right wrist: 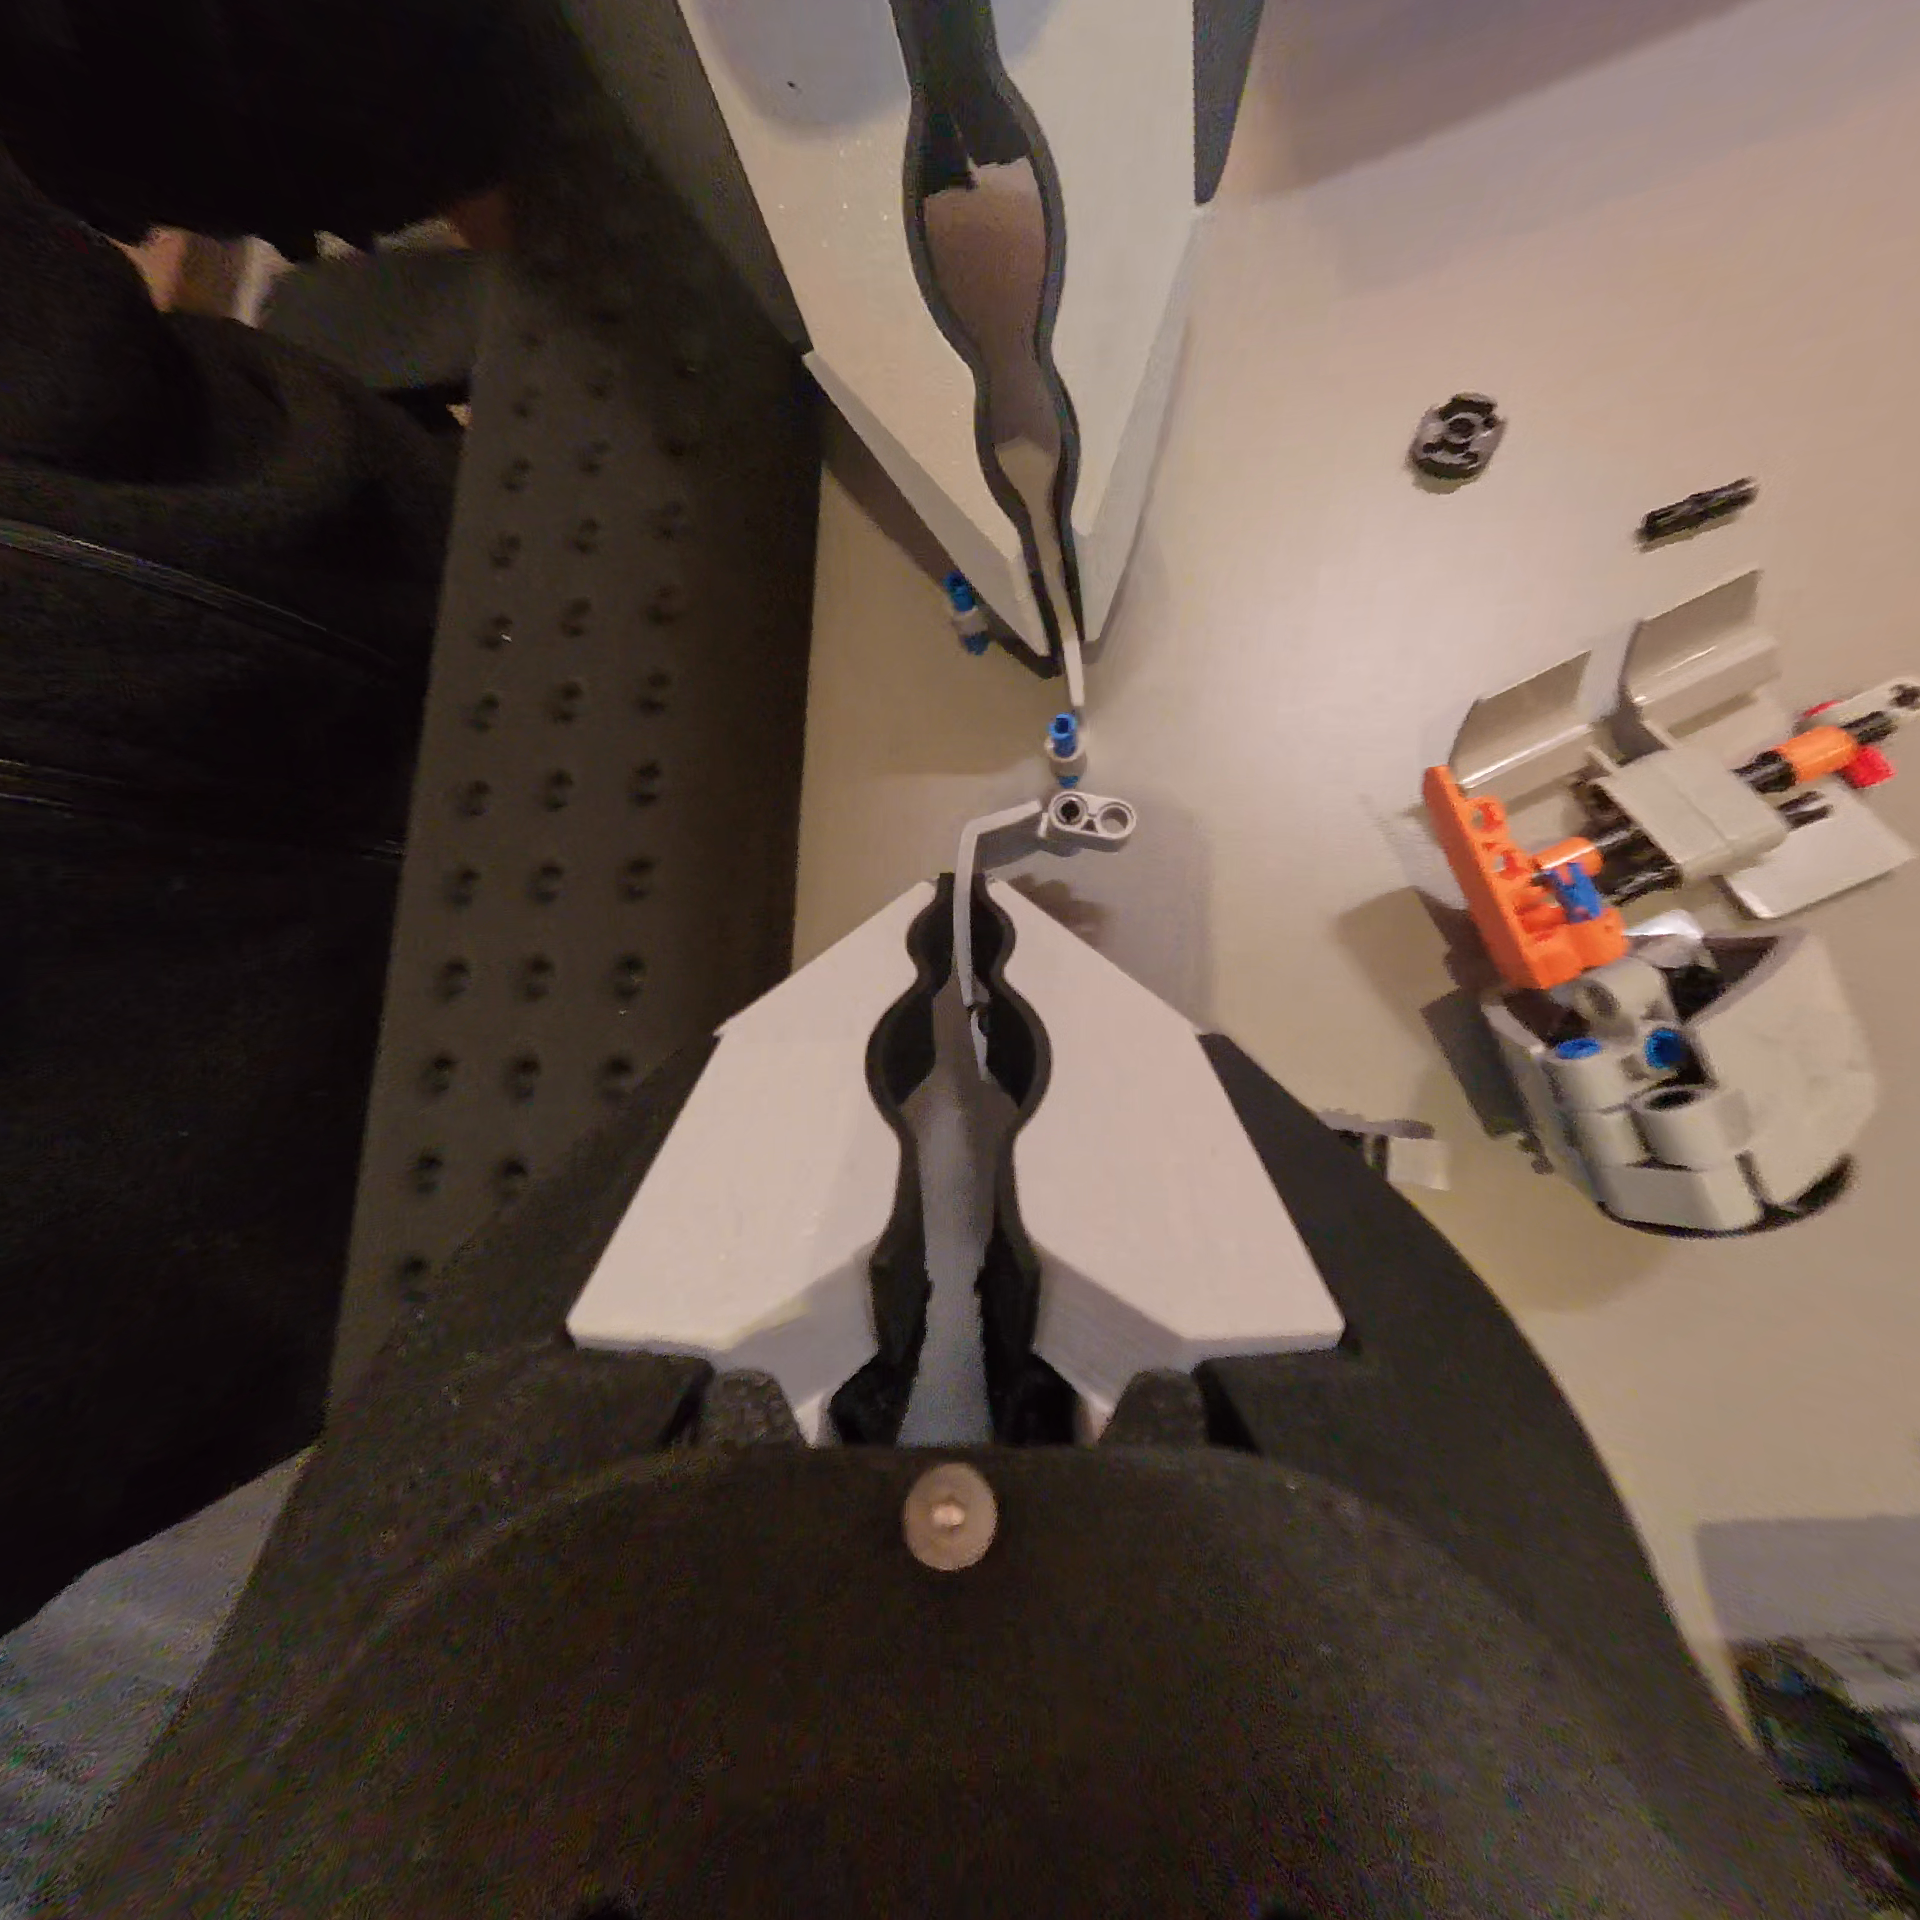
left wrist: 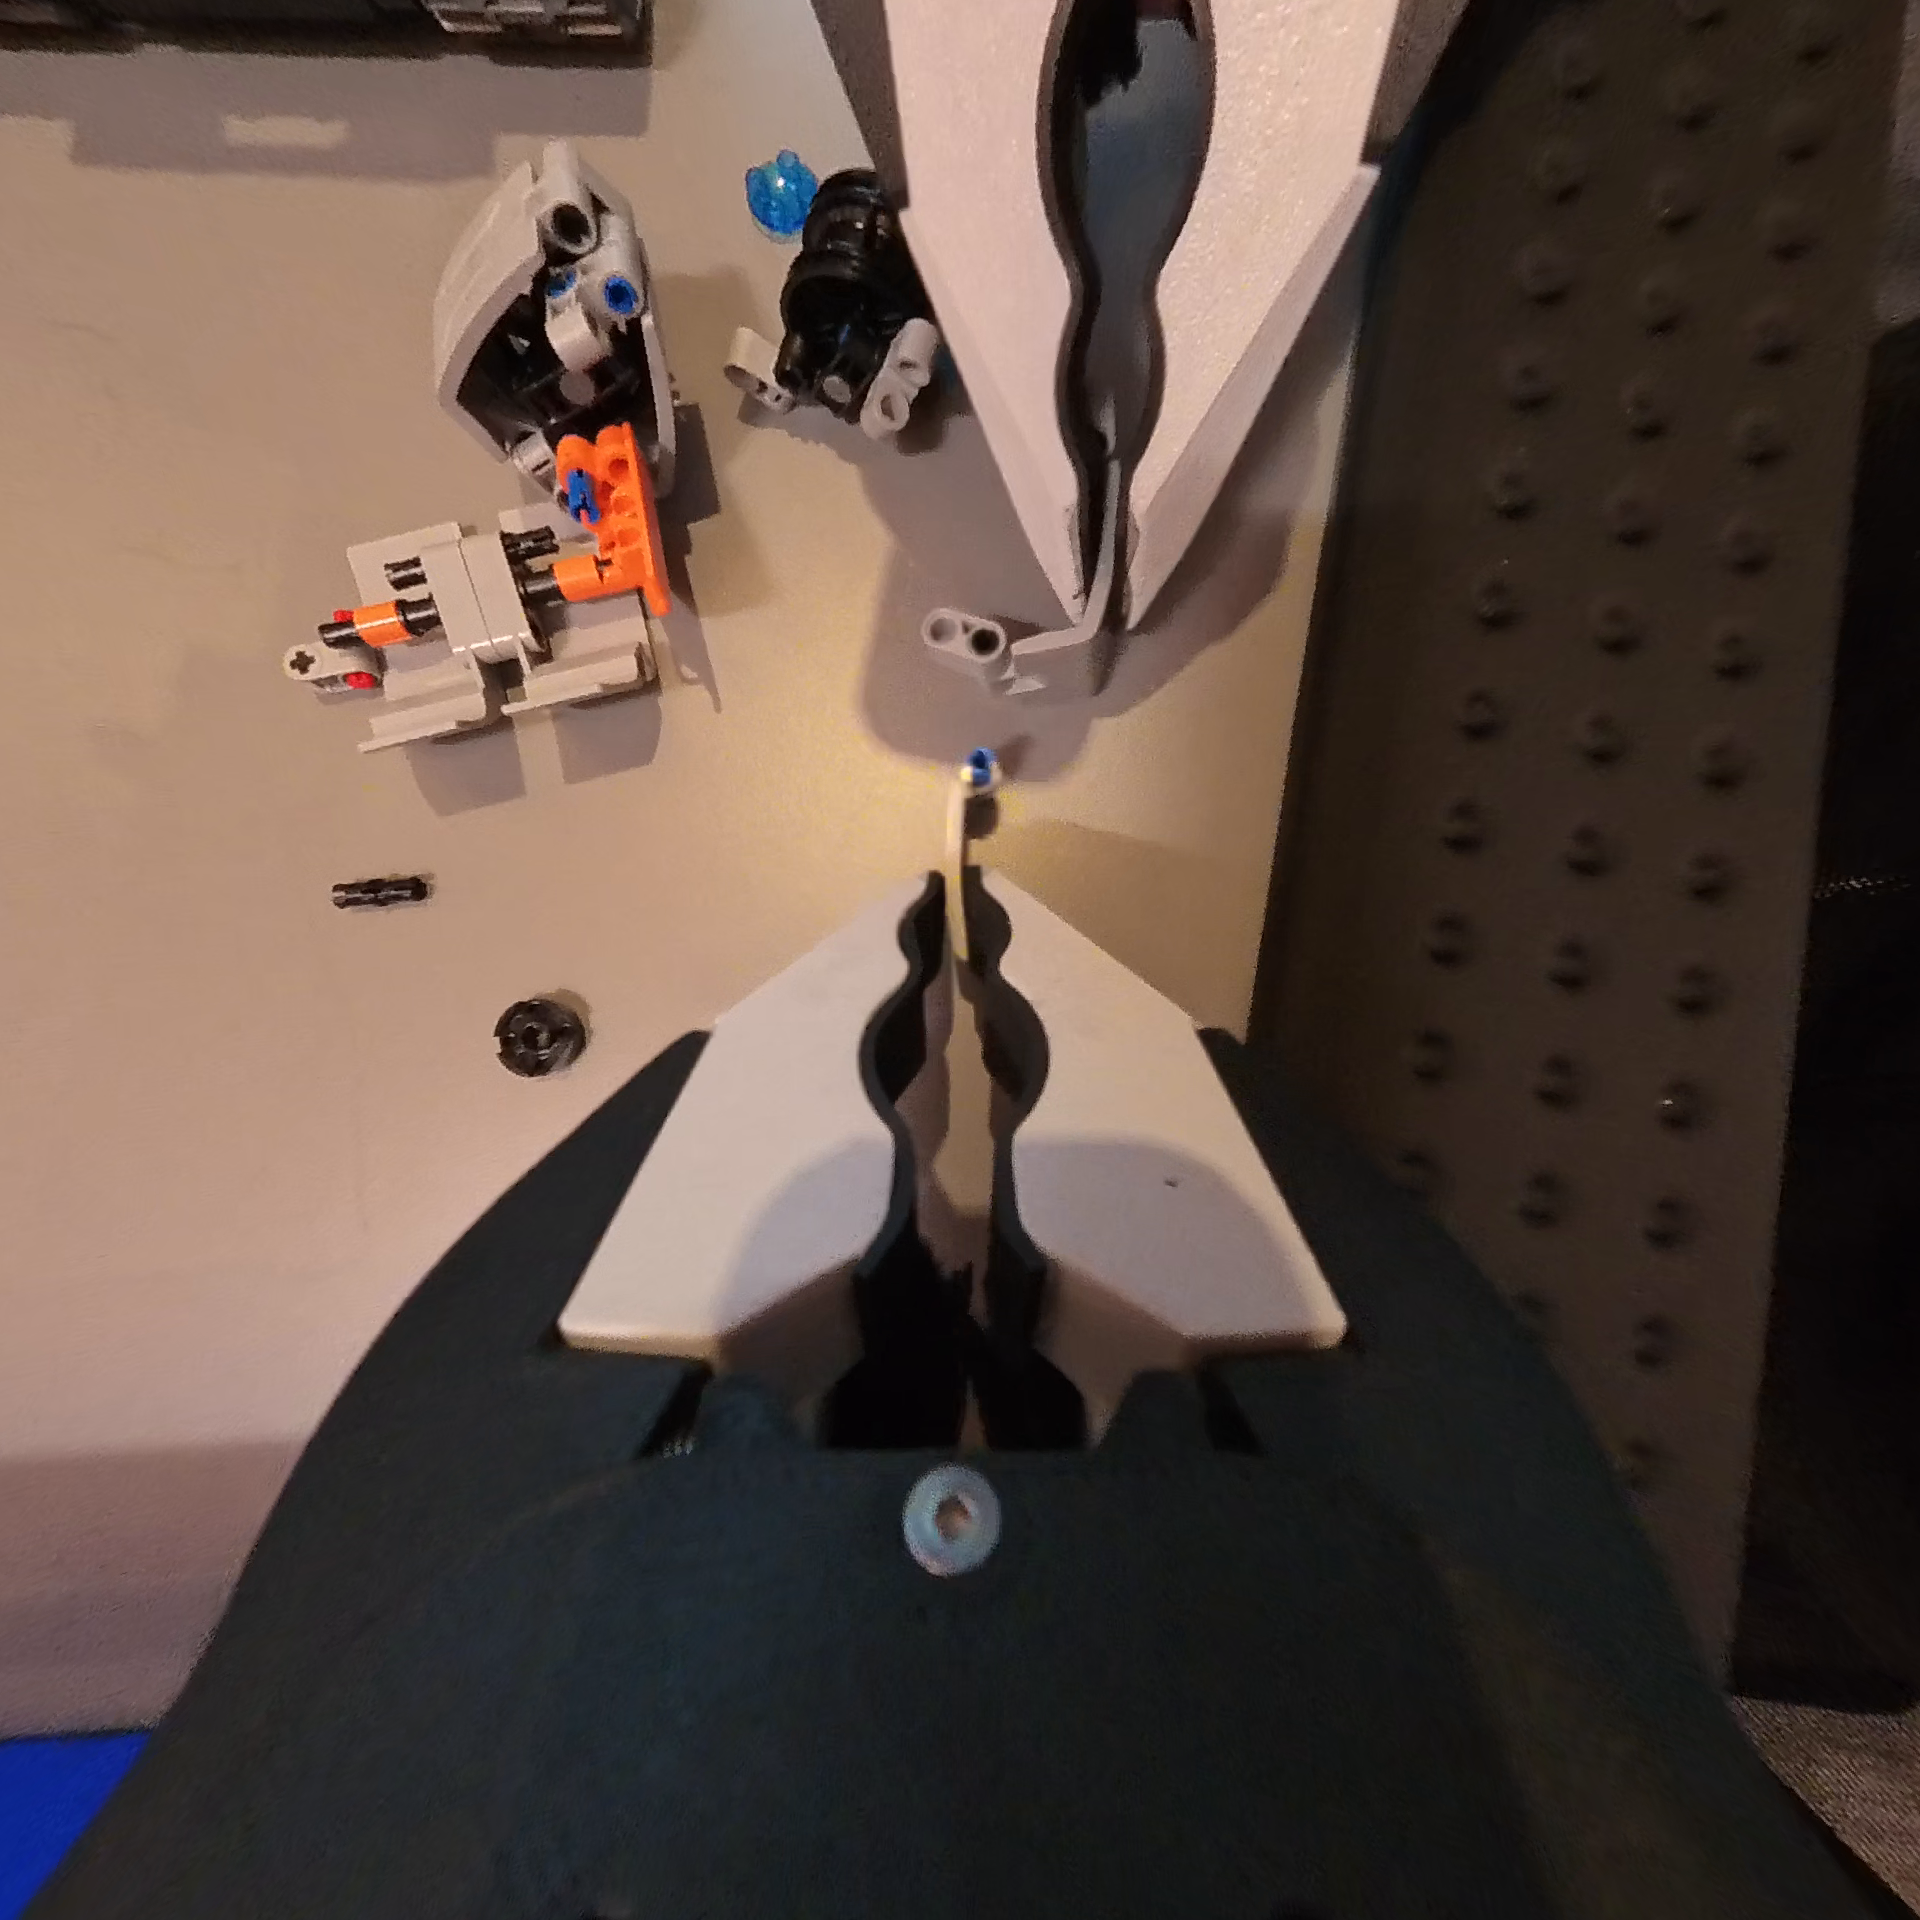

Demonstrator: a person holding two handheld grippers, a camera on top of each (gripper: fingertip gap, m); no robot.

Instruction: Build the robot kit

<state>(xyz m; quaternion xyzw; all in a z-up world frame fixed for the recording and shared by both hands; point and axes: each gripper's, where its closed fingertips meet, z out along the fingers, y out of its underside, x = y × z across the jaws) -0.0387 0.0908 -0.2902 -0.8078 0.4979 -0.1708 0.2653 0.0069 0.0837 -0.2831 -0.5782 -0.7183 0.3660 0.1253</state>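
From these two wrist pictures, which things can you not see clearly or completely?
- Left wrist view: the thin grey piece in the left gripper hides its lower end between the fingers; its blue-tipped end is blurred.
- Left wrist view: the black part is partly covered by the right gripper.
- Right wrist view: the bent grey beam continues into the right gripper, unseen.
- Right wrist view: the dark things at the lower right corner are blurred and cut off.

A grey and orange brick model (left wrist: pixel 499 613) is lying at nine o'clock on the beige table (left wrist: pixel 208 1143), with a black pin (left wrist: pixel 380 891) and black disc (left wrist: pixel 540 1035) sitting near it.
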